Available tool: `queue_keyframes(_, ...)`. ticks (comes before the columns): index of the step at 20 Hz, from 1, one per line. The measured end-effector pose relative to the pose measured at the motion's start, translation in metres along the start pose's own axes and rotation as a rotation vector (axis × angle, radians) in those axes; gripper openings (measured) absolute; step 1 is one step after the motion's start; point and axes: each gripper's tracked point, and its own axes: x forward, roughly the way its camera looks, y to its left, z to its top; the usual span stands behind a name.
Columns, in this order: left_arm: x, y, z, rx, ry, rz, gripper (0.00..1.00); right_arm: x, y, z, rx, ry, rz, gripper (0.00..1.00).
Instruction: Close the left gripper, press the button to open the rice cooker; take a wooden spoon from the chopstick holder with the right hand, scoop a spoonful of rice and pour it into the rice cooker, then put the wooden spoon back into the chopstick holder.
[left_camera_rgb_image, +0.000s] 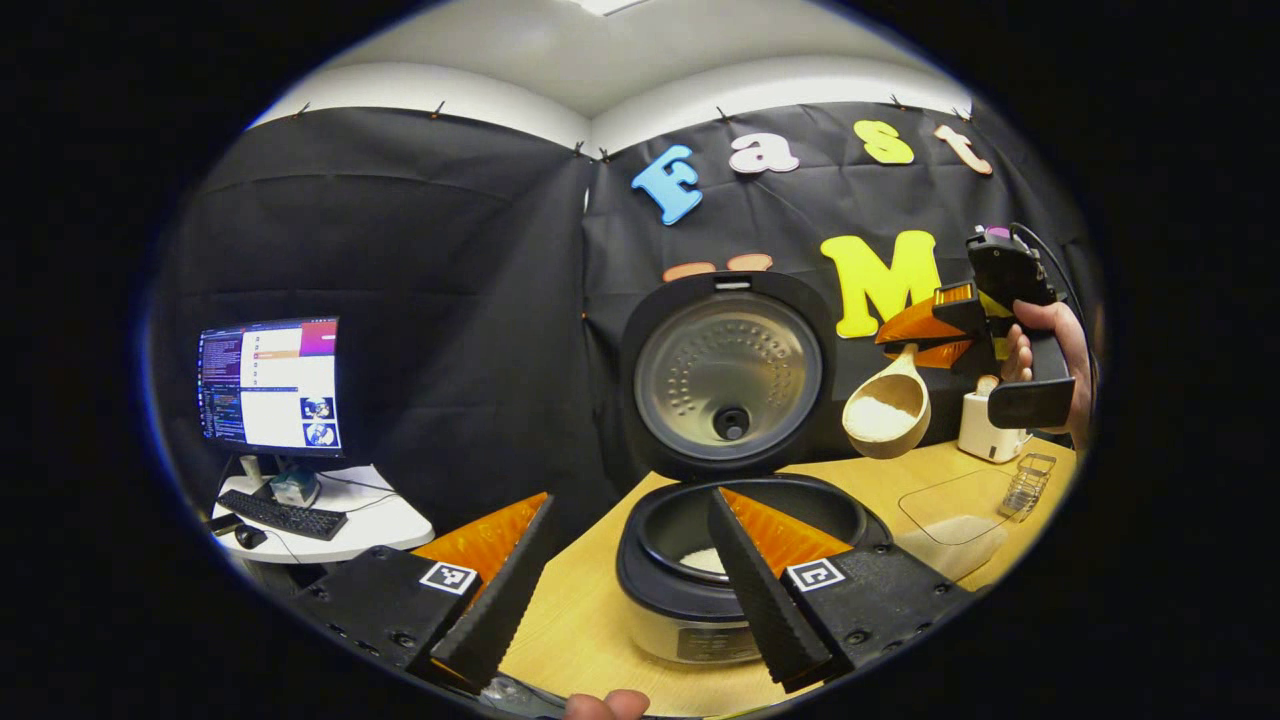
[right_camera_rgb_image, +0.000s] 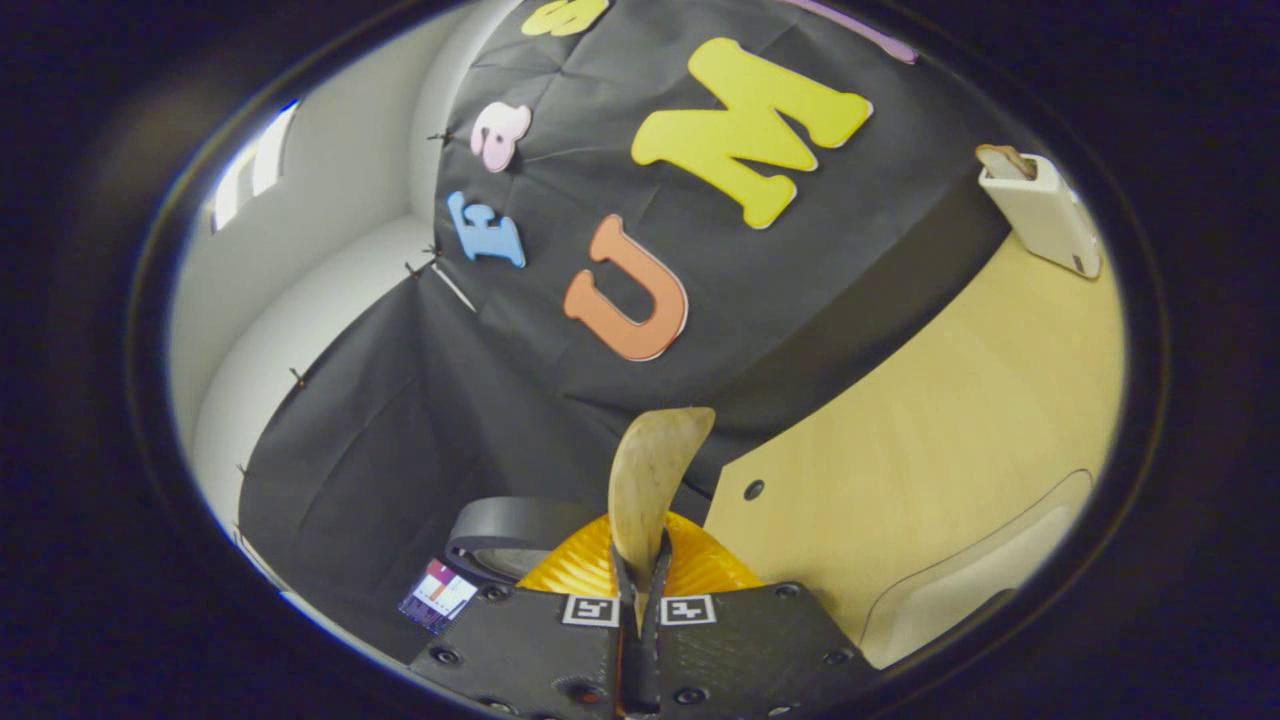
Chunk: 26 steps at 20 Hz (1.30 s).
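Rice (left_camera_rgb_image: 880, 416) fills the wooden spoon (left_camera_rgb_image: 888, 406) pinched in the right claw (right_camera_rgb_image: 640, 570); left claw (left_camera_rgb_image: 630, 560) gapes empty, spoon handle hidden.

Rice cooker (left_camera_rgb_image: 740, 560) on table, lid (left_camera_rgb_image: 728, 372) upright & open, some rice in pot. Wooden spoon (left_camera_rgb_image: 887, 408) w/ rice, raised right of lid. Chopstick holder (left_camera_rgb_image: 990, 425) probably the white box behind.
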Motion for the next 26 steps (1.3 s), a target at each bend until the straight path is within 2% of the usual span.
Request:
queue_keyframes(4, 0.0, 0.009, -0.001, -0.01, 0.003, 0.014, 0.96, 0.016, 0.014, -0.025, -0.081, 0.001, -0.012, 0.0)
queue_keyframes(12, -0.001, 0.014, -0.002, -0.045, 0.009, 0.017, 0.96, 0.018, 0.015, -0.026, -0.282, -0.147, -0.081, 0.0)
queue_keyframes(18, -0.002, 0.018, -0.001, -0.048, 0.006, 0.027, 0.96, 0.025, 0.024, -0.055, -0.415, -0.153, -0.076, 0.0)
queue_keyframes(26, -0.001, 0.022, -0.002, -0.056, 0.008, 0.037, 0.96, 0.024, 0.062, -0.065, -0.764, -0.254, -0.06, 0.0)
